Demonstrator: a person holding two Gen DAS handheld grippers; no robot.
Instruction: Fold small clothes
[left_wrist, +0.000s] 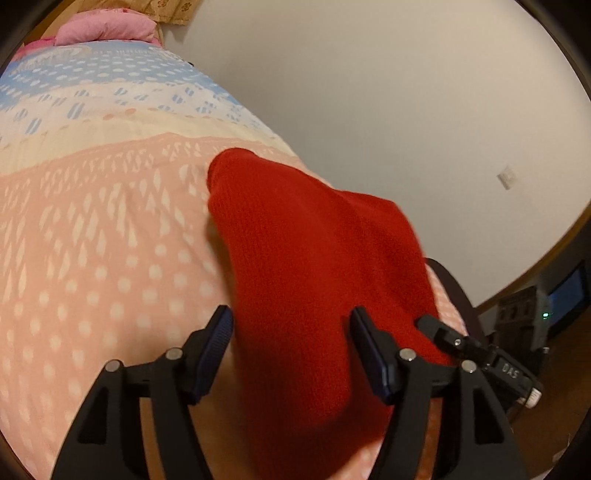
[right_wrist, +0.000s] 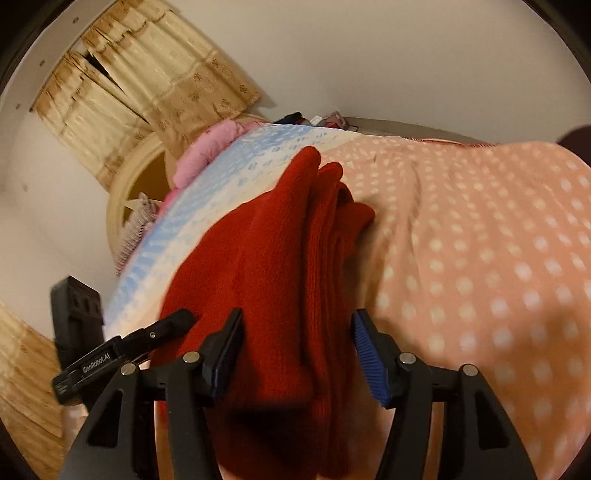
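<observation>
A red knit garment (left_wrist: 314, 266) lies folded in several layers on the pink dotted bedspread (left_wrist: 92, 258). My left gripper (left_wrist: 291, 325) is open, its fingers standing either side of the garment's near end. In the right wrist view the same red garment (right_wrist: 280, 266) shows stacked folds, and my right gripper (right_wrist: 297, 328) is open around its near end from the other side. Whether the pads touch the cloth I cannot tell. The other gripper's tip shows in each view, in the left wrist view (left_wrist: 461, 343) and in the right wrist view (right_wrist: 155, 332).
The bedspread (right_wrist: 480, 258) turns cream and blue farther off. A pink pillow (left_wrist: 107, 29) lies at the head of the bed. Beige curtains (right_wrist: 140, 81) hang behind. The bed's edge (left_wrist: 454, 291) runs close to the garment, with a white wall (left_wrist: 388, 110) beyond.
</observation>
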